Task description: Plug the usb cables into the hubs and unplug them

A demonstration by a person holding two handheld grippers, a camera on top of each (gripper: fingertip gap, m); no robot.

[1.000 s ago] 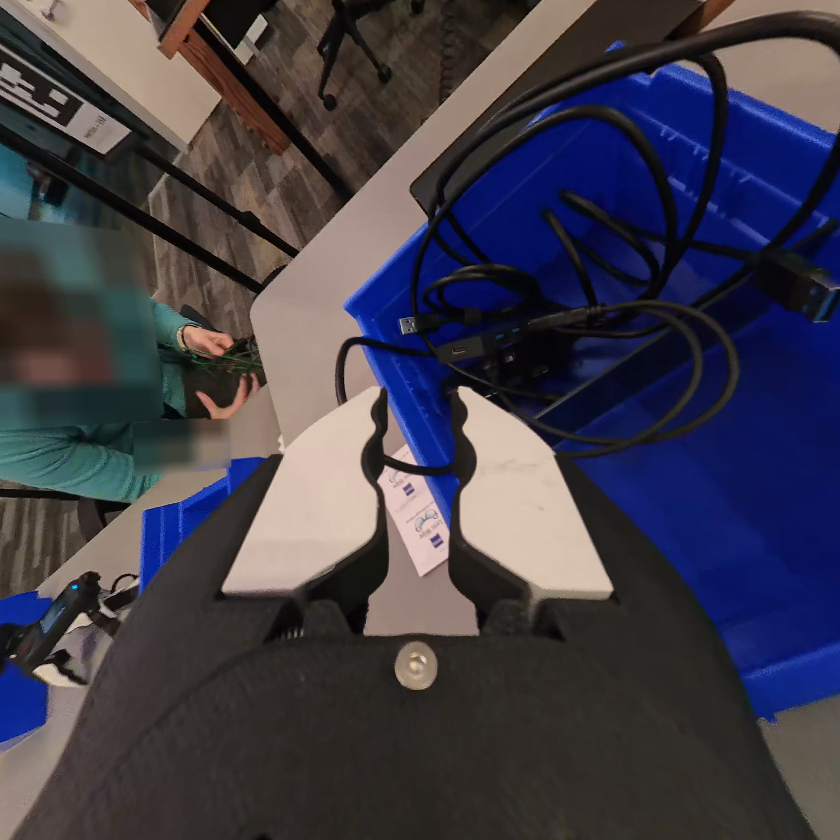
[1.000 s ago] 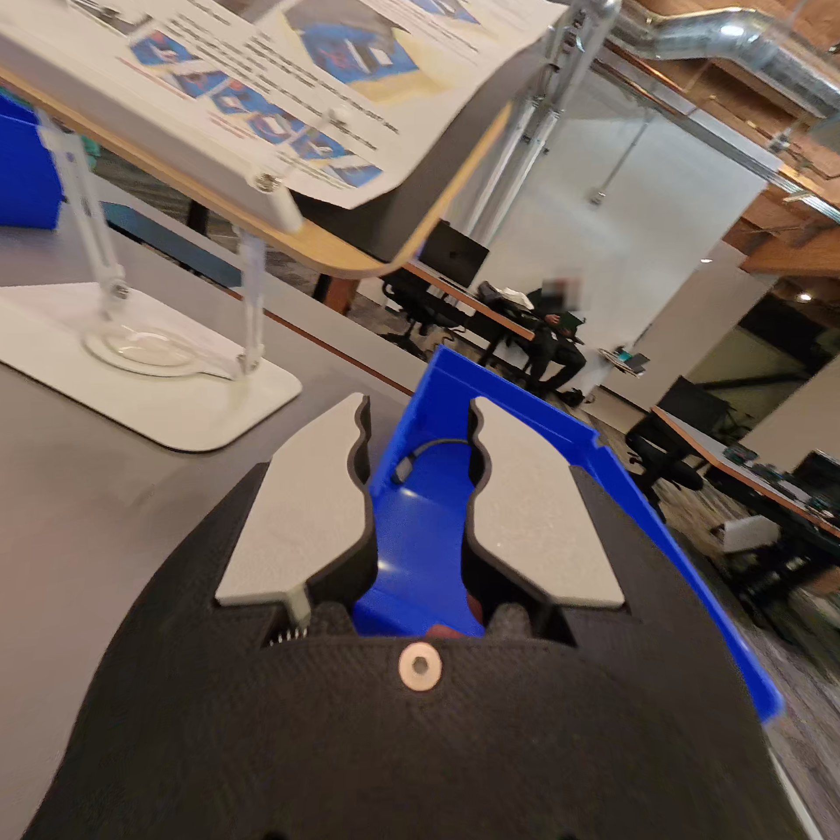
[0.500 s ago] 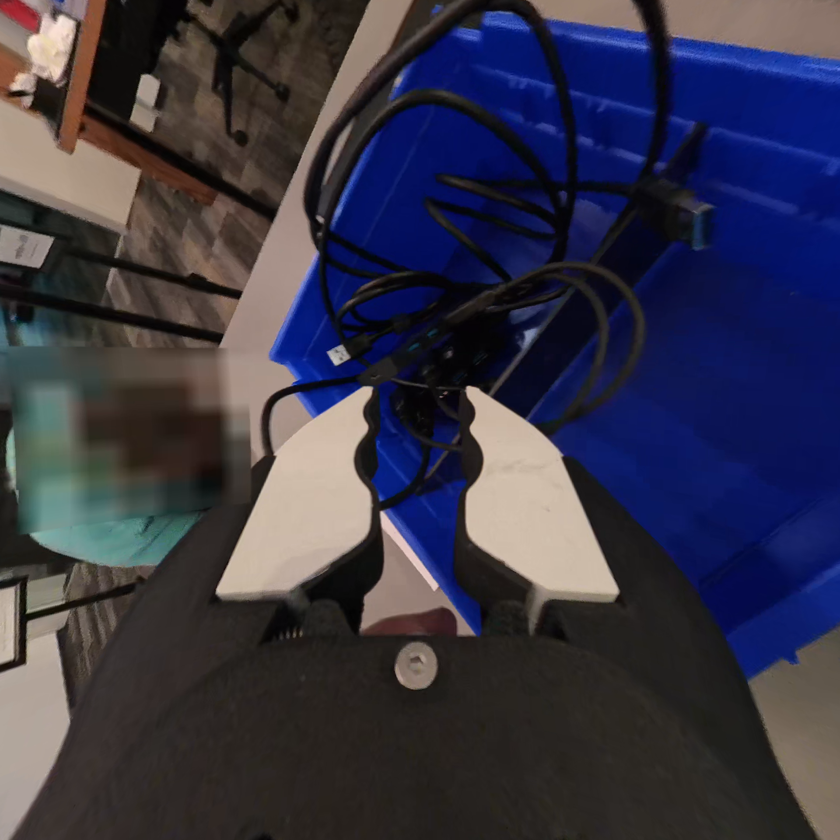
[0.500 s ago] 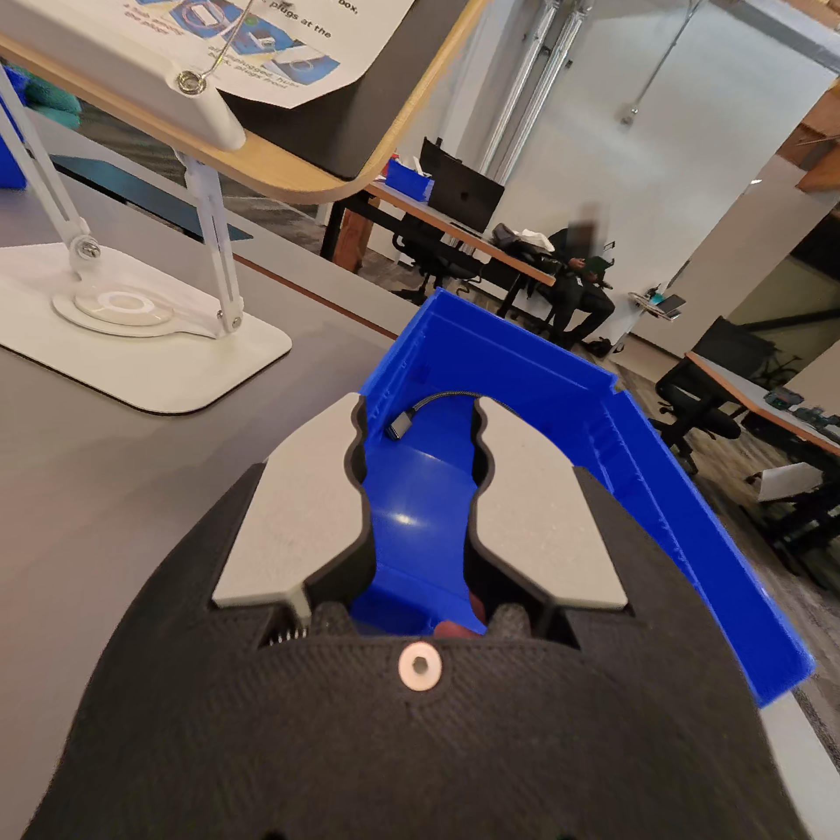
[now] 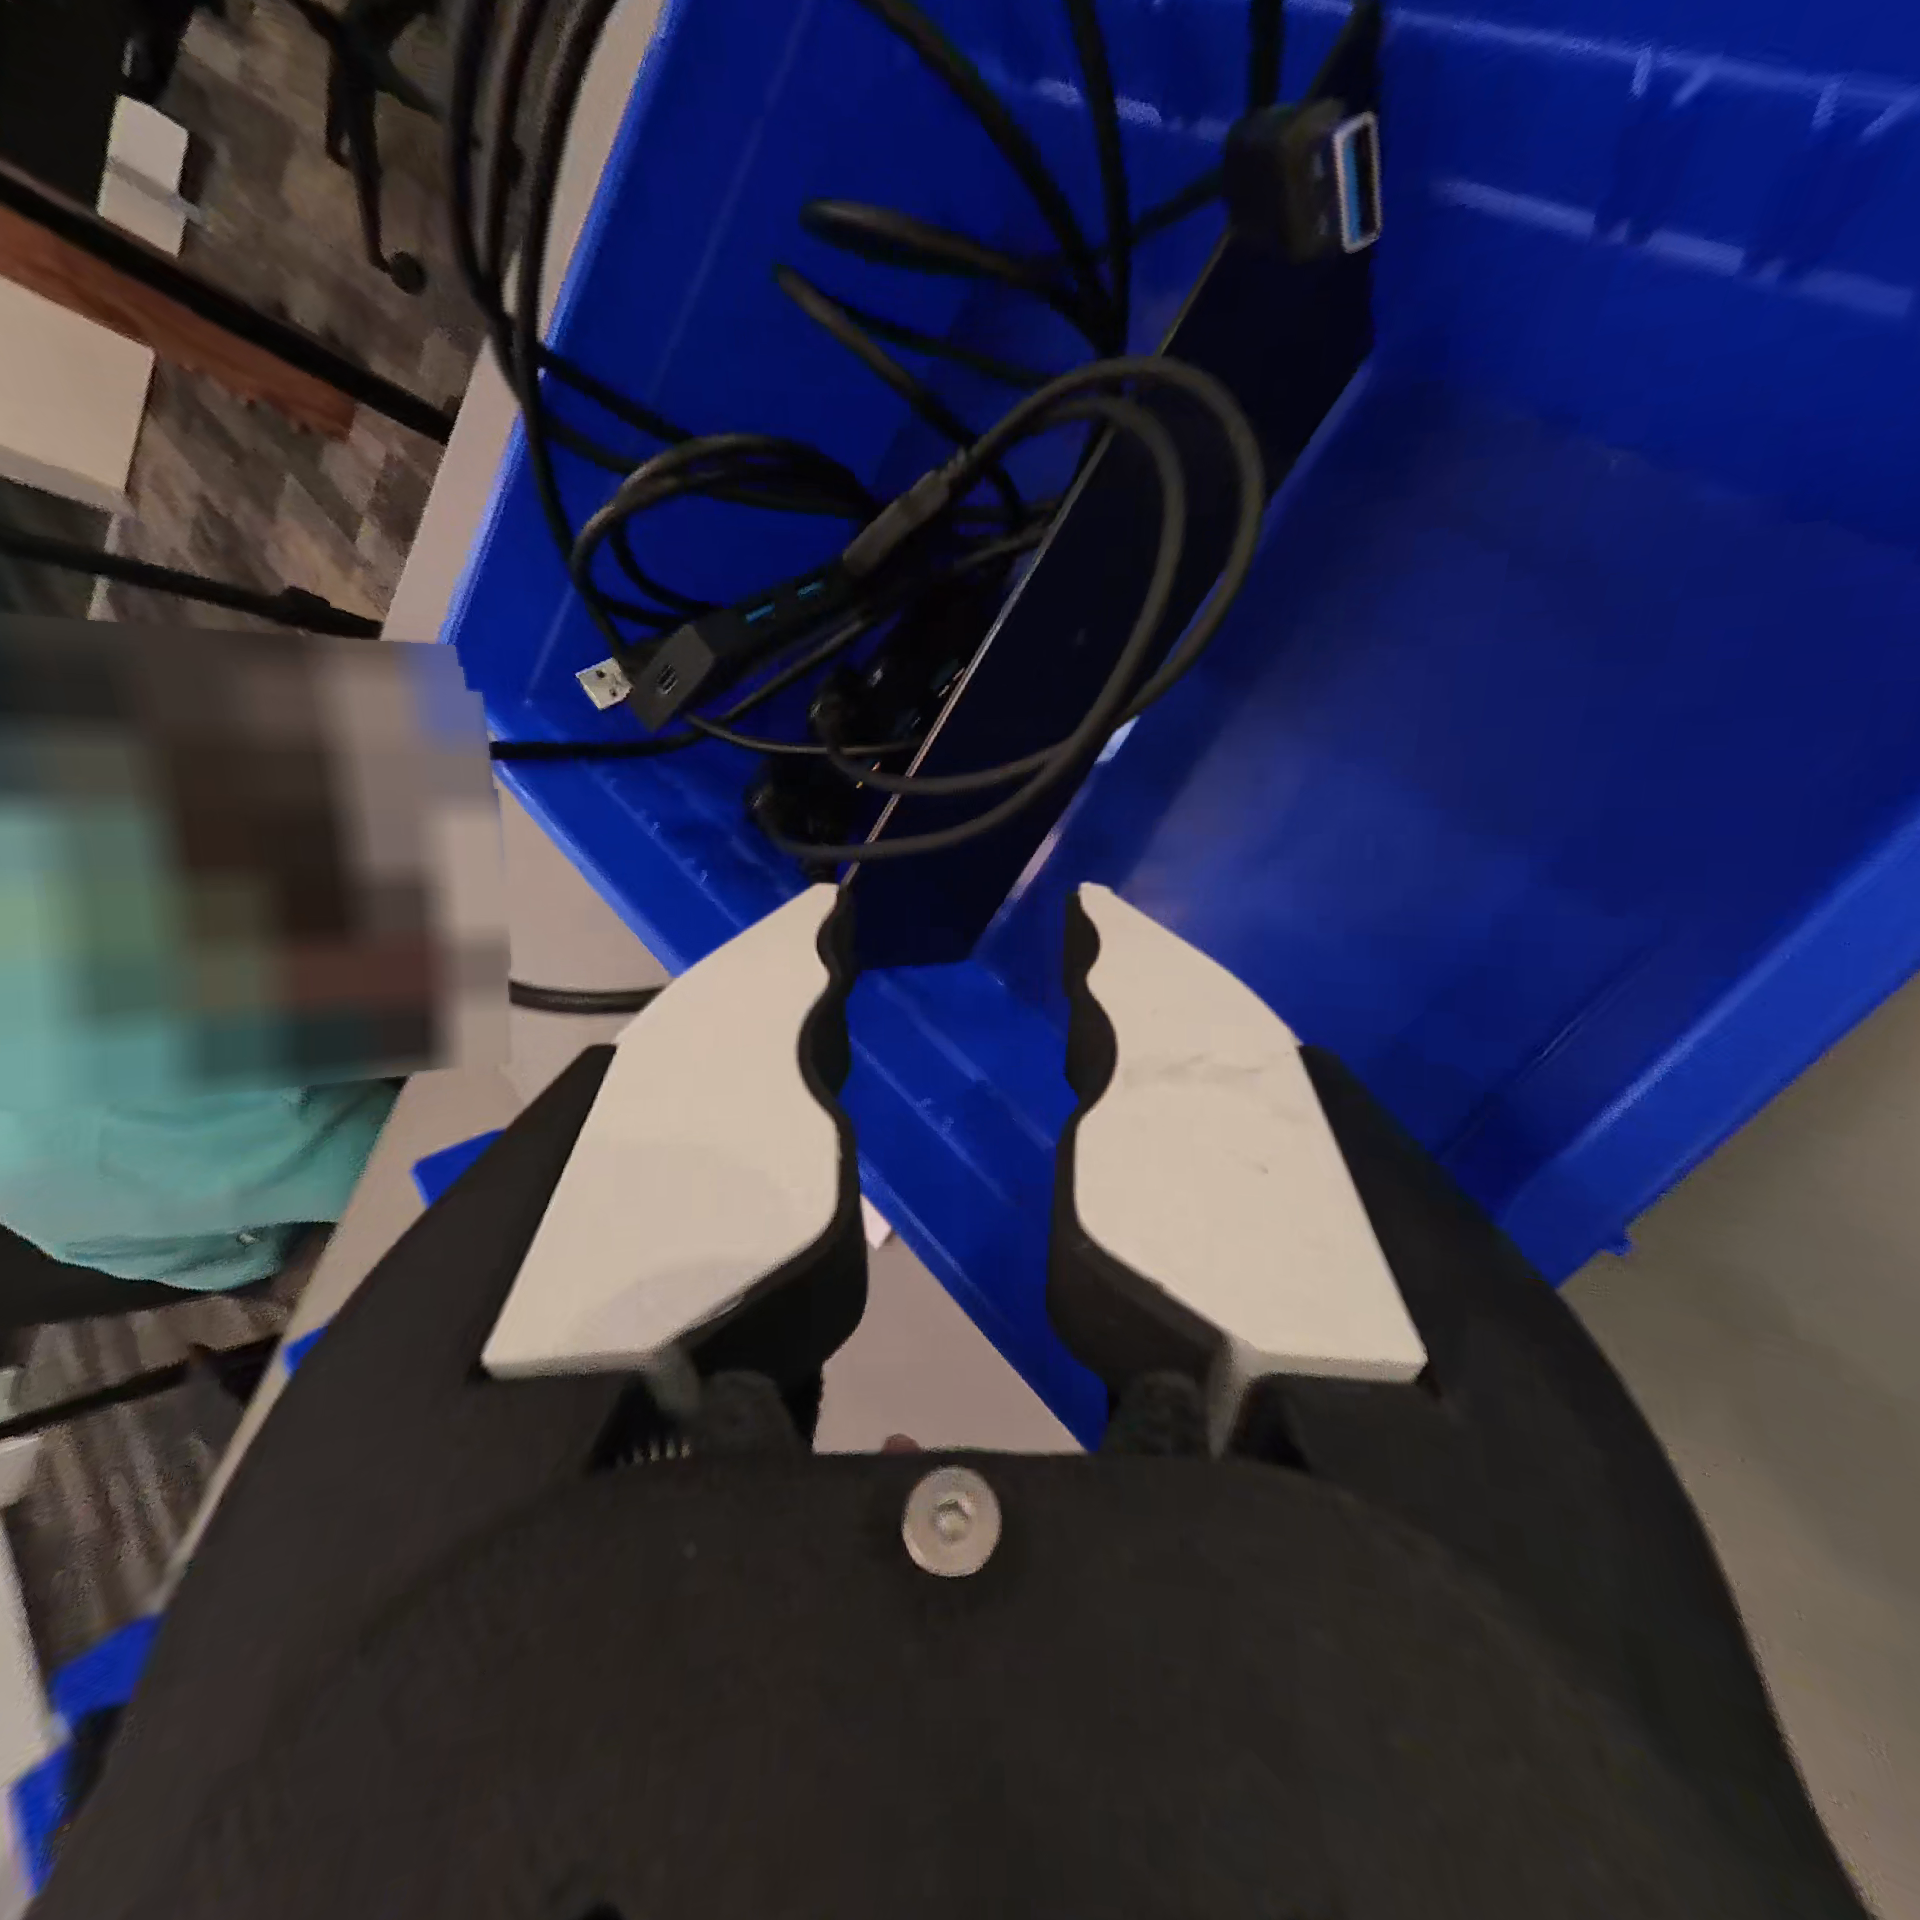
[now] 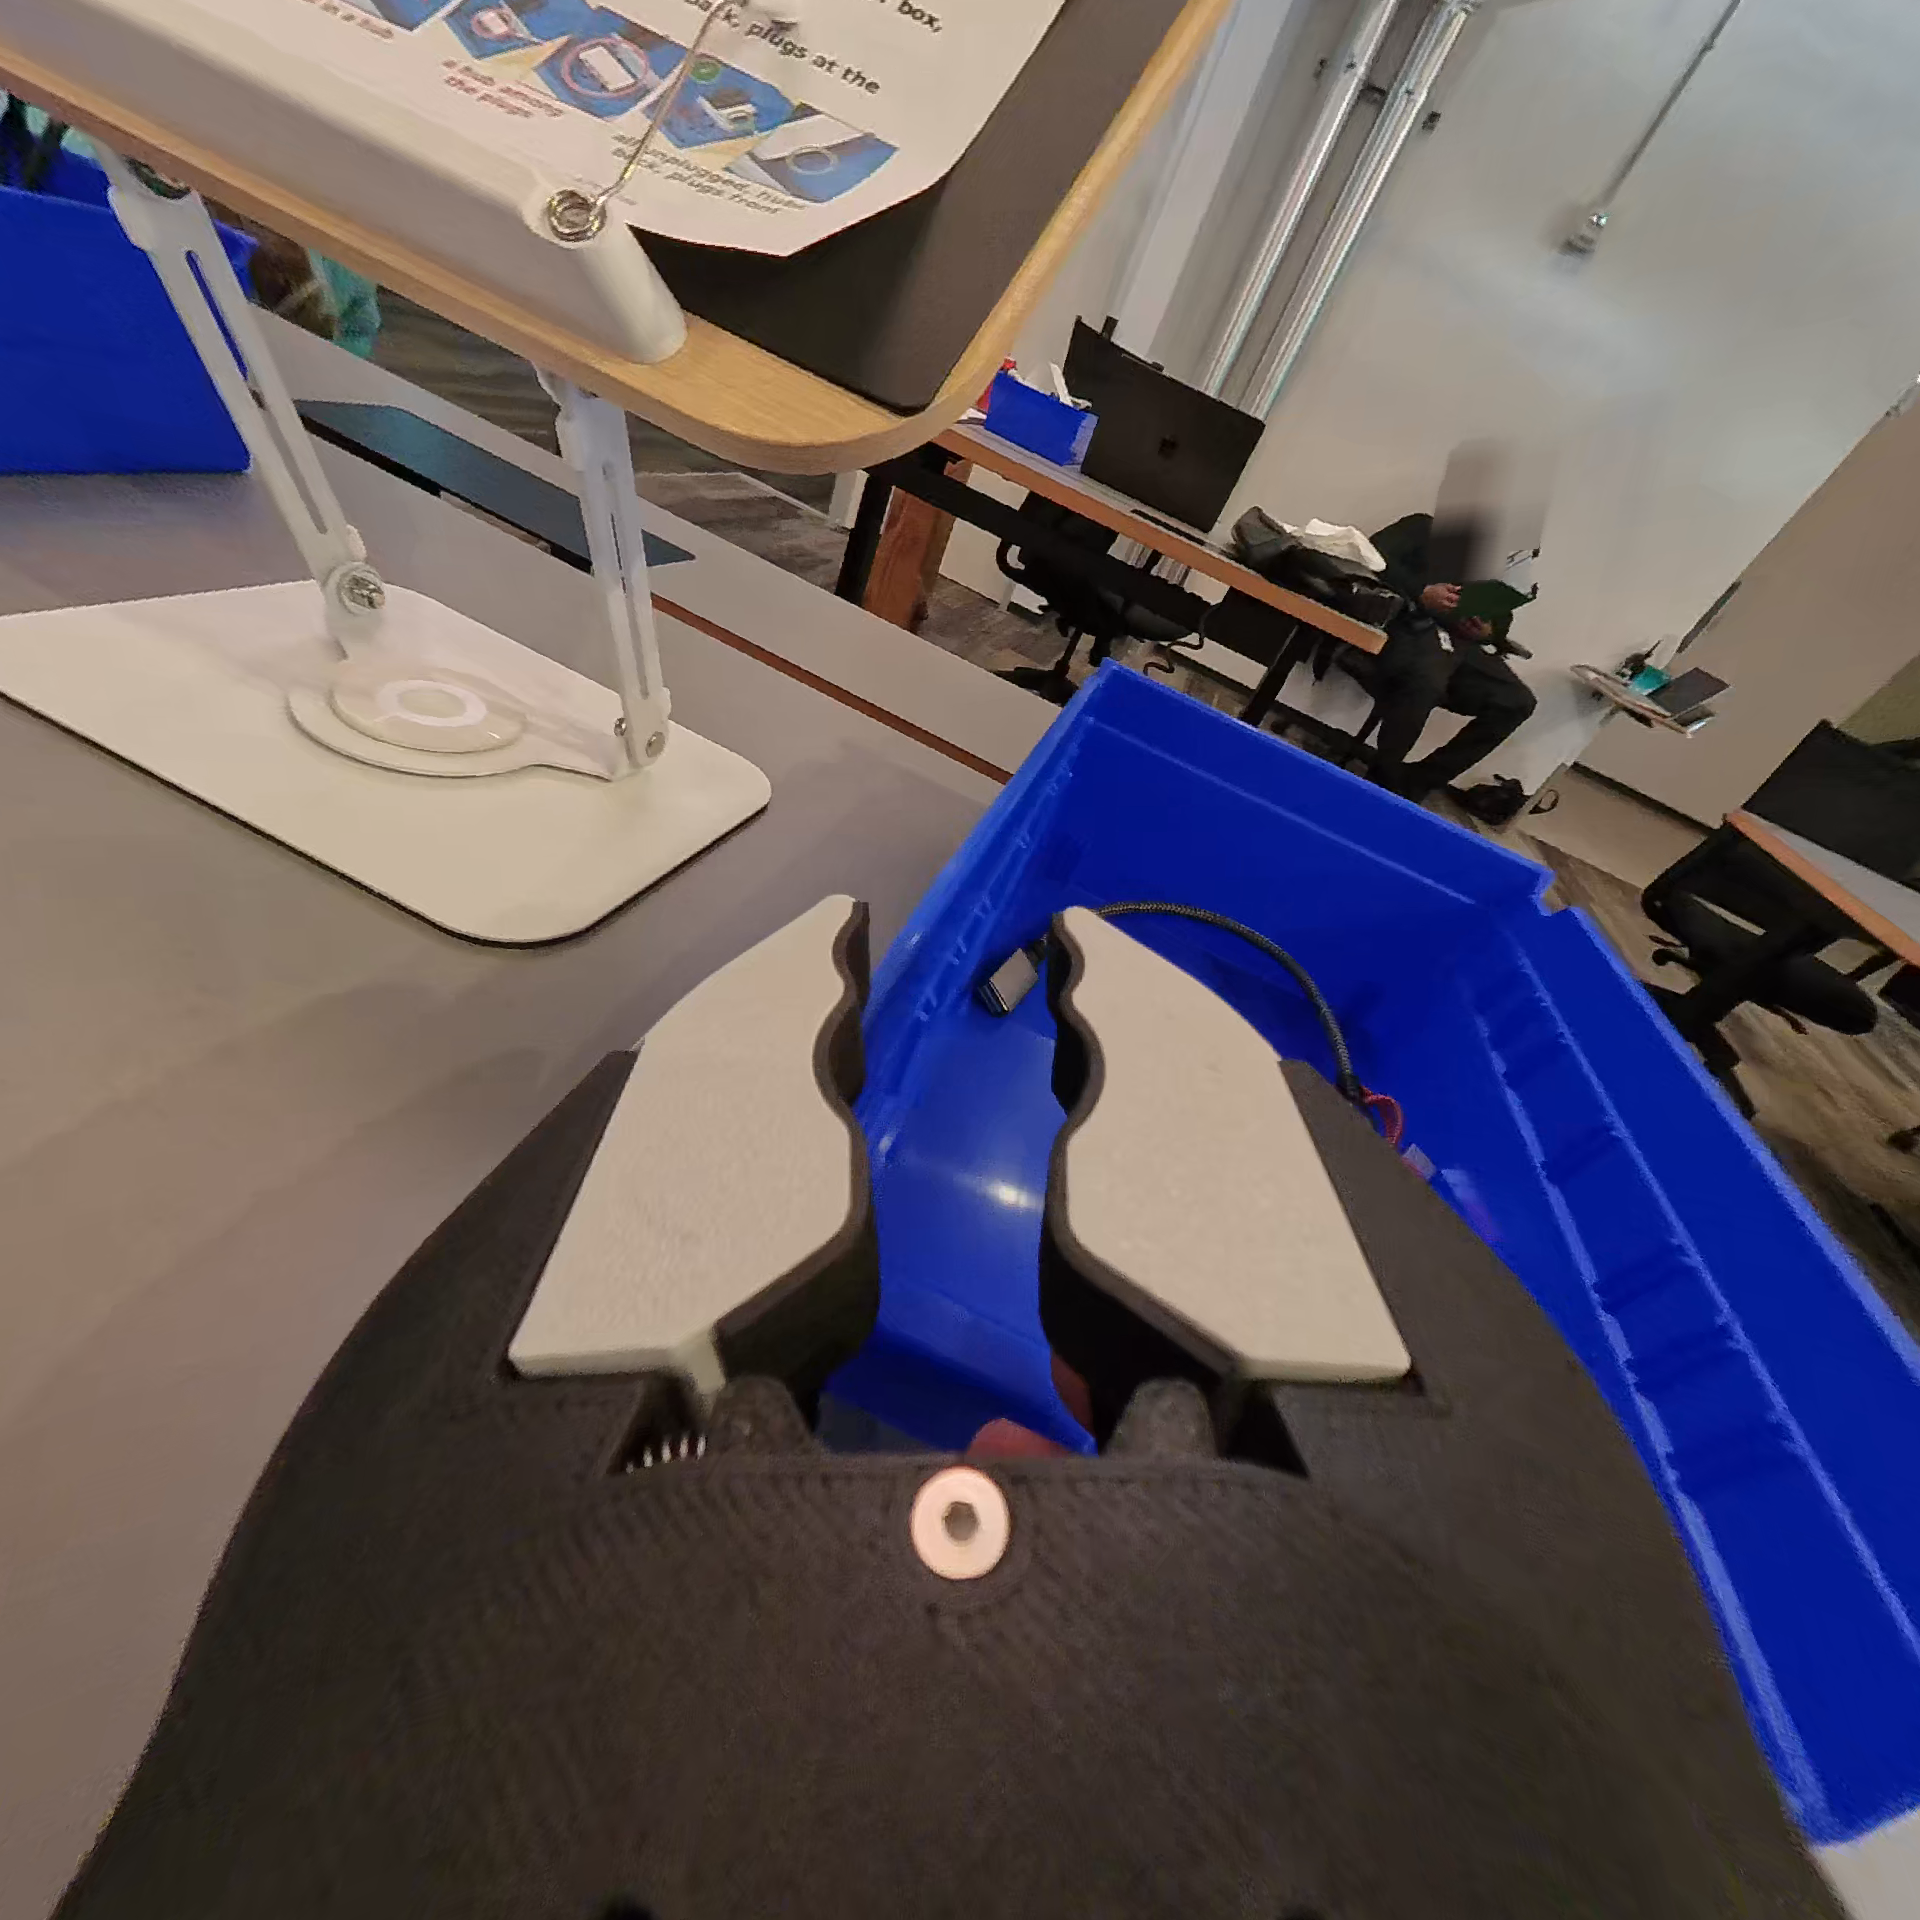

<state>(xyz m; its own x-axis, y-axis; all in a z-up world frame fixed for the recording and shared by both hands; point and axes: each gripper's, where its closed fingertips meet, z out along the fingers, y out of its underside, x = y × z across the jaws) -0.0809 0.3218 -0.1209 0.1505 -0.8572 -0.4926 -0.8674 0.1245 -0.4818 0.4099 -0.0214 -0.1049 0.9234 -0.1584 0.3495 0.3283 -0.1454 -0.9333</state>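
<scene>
A: What is the left hand-held gripper (image 5: pixel 951 925) doing?

B: It is hovering over the near corner of a deep blue plastic bin (image 5: pixel 1621 644) that is sitting on a grey tabletop (image 5: pixel 1766 1382). Its two white-faced fingers (image 5: pixel 727 1091) are standing apart, and nothing is being pinched between them; only the bin's rim and the foot of a dark divider panel (image 5: pixel 1091 665) are showing through the gap.

A: And where are the cables and hubs lying?

B: A tangle of thin black USB cables (image 5: pixel 1174 488) is lying in the bin's compartment left of the divider, with some loops draping over it. A slim black USB hub with blue ports (image 5: pixel 717 634) is lying among them, and a bare silver USB plug (image 5: pixel 605 684) is sticking out just beside its end. A black connector with a blue-lined socket (image 5: pixel 1325 182) is hanging near the top of the divider.

A: The right gripper (image 6: pixel 956 956)?

B: Its pale grey fingers (image 6: pixel 717 1132) are also standing apart, with nothing between them. It is pointing into another blue plastic bin (image 6: pixel 1558 1049), where a braided dark cable (image 6: pixel 1278 966) is curving along the inside, ending in a silver metal plug (image 6: pixel 1013 982) close to the right fingertip. Whether plug and fingertip are touching, I cannot tell.

A: Anything else on that table?

B: A white metal stand (image 6: pixel 436 790) is carrying a wooden board with a printed sheet (image 6: pixel 727 125).
</scene>
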